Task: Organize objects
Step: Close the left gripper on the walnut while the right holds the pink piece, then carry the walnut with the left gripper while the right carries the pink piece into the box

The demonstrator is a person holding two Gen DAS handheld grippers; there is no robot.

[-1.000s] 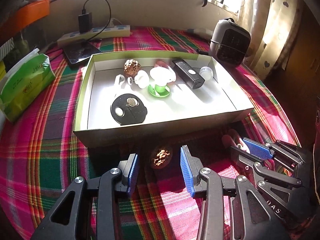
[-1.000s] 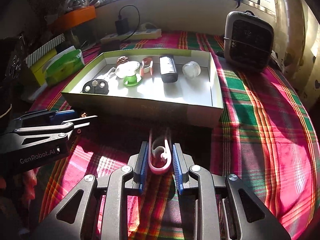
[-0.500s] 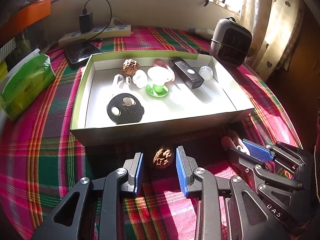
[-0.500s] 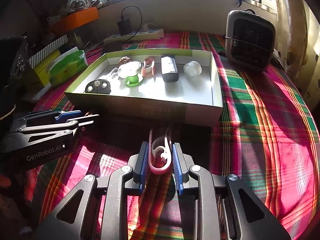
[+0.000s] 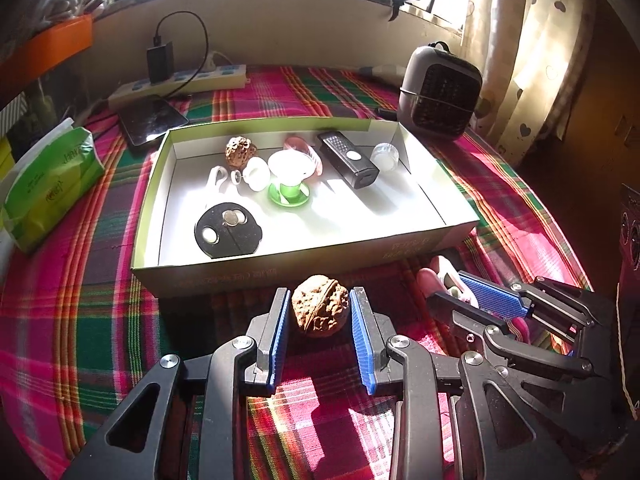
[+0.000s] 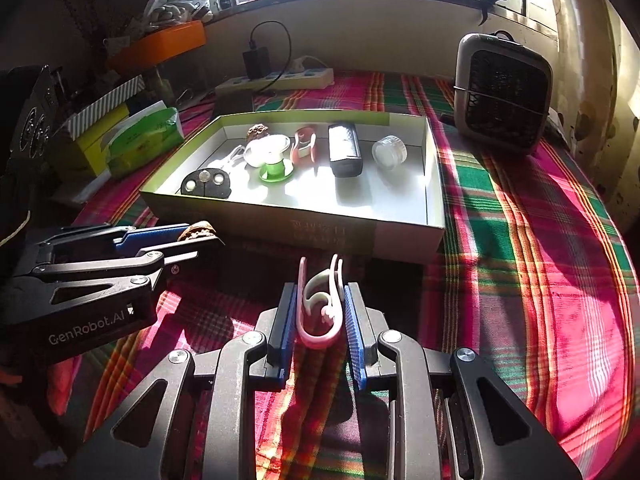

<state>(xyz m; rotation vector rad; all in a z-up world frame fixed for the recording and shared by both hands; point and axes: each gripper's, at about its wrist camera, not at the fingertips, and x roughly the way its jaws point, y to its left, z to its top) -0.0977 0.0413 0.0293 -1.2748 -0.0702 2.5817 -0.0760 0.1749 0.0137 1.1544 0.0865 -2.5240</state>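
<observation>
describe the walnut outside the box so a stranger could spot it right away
Find the shallow open box on the plaid cloth; just in front of its near wall, the left claw has a brown wrinkled walnut between its blue pads. A similar nut lies inside the box at the back; this one is outside.
</observation>
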